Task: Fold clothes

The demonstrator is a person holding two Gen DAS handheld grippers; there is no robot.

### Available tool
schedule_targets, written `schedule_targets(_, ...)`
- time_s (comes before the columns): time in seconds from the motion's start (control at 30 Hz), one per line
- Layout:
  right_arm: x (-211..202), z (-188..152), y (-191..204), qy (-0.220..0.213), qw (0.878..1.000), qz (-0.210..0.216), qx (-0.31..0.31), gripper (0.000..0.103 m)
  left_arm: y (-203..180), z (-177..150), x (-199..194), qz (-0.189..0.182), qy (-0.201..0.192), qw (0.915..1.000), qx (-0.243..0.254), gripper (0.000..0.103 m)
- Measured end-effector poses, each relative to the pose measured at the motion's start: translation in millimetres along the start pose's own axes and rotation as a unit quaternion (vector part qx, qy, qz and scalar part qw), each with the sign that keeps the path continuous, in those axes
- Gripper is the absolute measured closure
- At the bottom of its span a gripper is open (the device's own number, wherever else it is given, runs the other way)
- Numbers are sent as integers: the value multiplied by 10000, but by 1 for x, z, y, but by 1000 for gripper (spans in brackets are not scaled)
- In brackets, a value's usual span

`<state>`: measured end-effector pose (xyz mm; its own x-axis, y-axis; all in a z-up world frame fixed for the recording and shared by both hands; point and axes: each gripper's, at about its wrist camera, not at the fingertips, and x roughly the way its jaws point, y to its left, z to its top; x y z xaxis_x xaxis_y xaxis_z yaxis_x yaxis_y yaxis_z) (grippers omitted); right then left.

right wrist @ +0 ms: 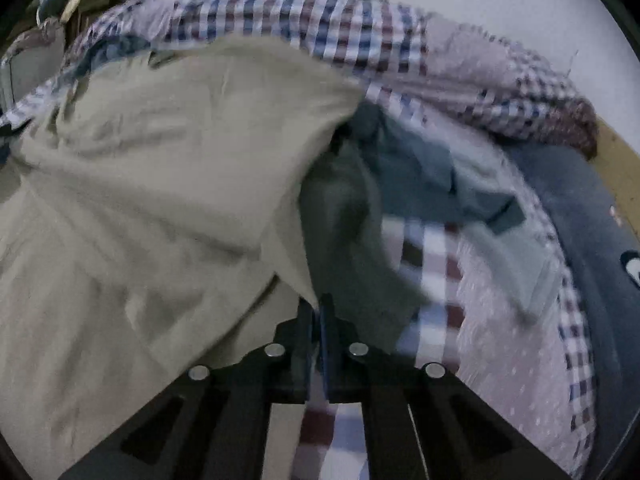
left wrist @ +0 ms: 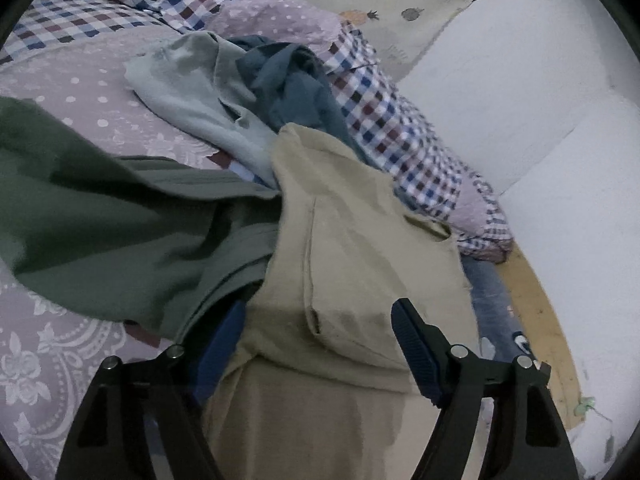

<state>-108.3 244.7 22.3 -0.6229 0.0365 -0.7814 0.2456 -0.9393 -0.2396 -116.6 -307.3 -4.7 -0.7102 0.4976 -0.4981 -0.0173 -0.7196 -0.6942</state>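
Left wrist: left gripper [left wrist: 320, 332] jaws apart over khaki garment [left wrist: 352, 240]; right gripper [right wrist: 319, 312] pinches its edge.

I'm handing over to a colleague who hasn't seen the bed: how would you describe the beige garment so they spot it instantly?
Start from the lilac bedspread with white dots. On it lies a heap of clothes, and the beige garment is the nearest piece, running between the open fingers of the left gripper. It is the only sandy piece, with a stitched seam, beside a dark green garment and below a pale grey-green one.
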Motion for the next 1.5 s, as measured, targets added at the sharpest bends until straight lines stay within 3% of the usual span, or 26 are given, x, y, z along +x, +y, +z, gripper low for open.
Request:
schedule_targets(0.1, -5, -12, -2, 240, 9997, -67, 83, 91, -8, -2, -6, 400, 45, 9992, -29, 23)
schedule_targets(0.17, -21, -19, -8, 170, 9992, 7, 361, 84, -15, -6, -14, 508, 73, 9986, -87, 23)
schedule_targets(0.23, -47, -28, -14, -80, 9976, 145, 672, 65, -33, -15, -35, 529, 24, 9985, 145, 23)
schedule_targets(0.27, -63, -34, -16, -243, 9959, 225, 837, 61, -42, -20, -45, 539, -2, 9982, 265, 23)
schedule_targets(0.43, -139, -70, -21, -1126, 9793, 686, 1533, 55, -86, -45, -95, 631, -143, 9940, 880, 21)
schedule_targets(0.53, -174, -94, -17, -1570, 9668, 847, 1829, 51, -115, -78, -129, 837, -287, 9873, 1319, 19)
schedule_targets(0.73, -219, -123, 8, -2015, 9504, 1043, 2126, 42, -153, -140, -173, 1145, -253, 9767, 1797, 18)
schedule_targets(0.83, -225, -134, 25, -2032, 9457, 1323, 2166, 39, -151, -165, -196, 1315, -303, 9776, 1612, 18)
schedule_targets(1.07, -238, -141, 80, -1991, 9544, 1573, 1575, 37, -114, -197, -242, 1850, -485, 9781, 822, 18)
schedule_targets(1.27, -249, -154, 129, -1924, 9559, 1918, 1119, 29, -82, -230, -250, 2376, -85, 9708, 306, 18)
schedule_targets(1.37, -251, -159, 152, -1854, 9576, 2055, 804, 29, -73, -245, -245, 2793, 204, 9595, 293, 18)
schedule_targets(1.5, -248, -166, 175, -1713, 9578, 2231, 586, 29, -64, -266, -237, 2975, 614, 9520, 376, 18)
